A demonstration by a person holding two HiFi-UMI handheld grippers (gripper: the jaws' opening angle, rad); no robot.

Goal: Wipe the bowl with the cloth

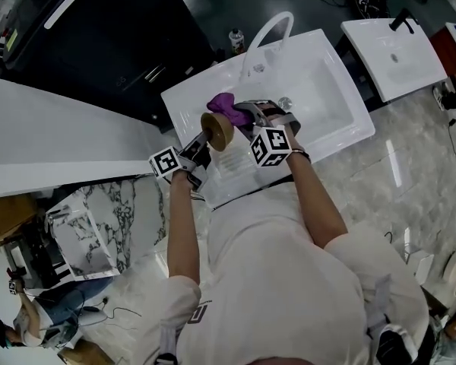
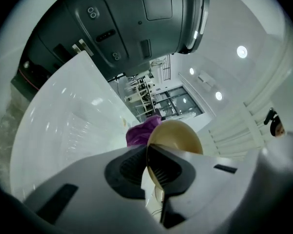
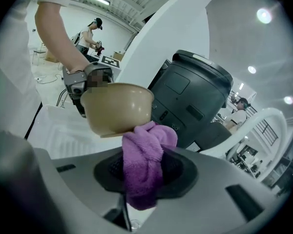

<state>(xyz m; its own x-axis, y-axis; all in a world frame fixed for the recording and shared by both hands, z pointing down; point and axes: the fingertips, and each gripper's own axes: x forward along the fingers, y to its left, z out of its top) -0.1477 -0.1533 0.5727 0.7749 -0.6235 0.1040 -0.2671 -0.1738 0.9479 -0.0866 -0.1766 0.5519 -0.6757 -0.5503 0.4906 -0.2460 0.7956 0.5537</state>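
I hold a tan bowl [image 1: 217, 130] on its side over the white sink [image 1: 327, 90]. My left gripper [image 1: 204, 140] is shut on the bowl's rim; in the left gripper view the rim [image 2: 178, 136] stands between the pads [image 2: 132, 167]. My right gripper [image 1: 242, 113] is shut on a purple cloth [image 1: 223, 103]. In the right gripper view the cloth [image 3: 144, 155] bulges out of the jaws and touches the bowl [image 3: 118, 108] at its base and lower outer wall. The cloth [image 2: 141, 130] also peeks out behind the bowl in the left gripper view.
A curved white faucet [image 1: 270, 33] rises at the sink's back edge, with a small bottle [image 1: 236, 39] beside it. A large dark appliance [image 3: 195, 101] stands close behind. A second sink [image 1: 391, 48] lies to the right. Another person [image 3: 90, 33] stands far off.
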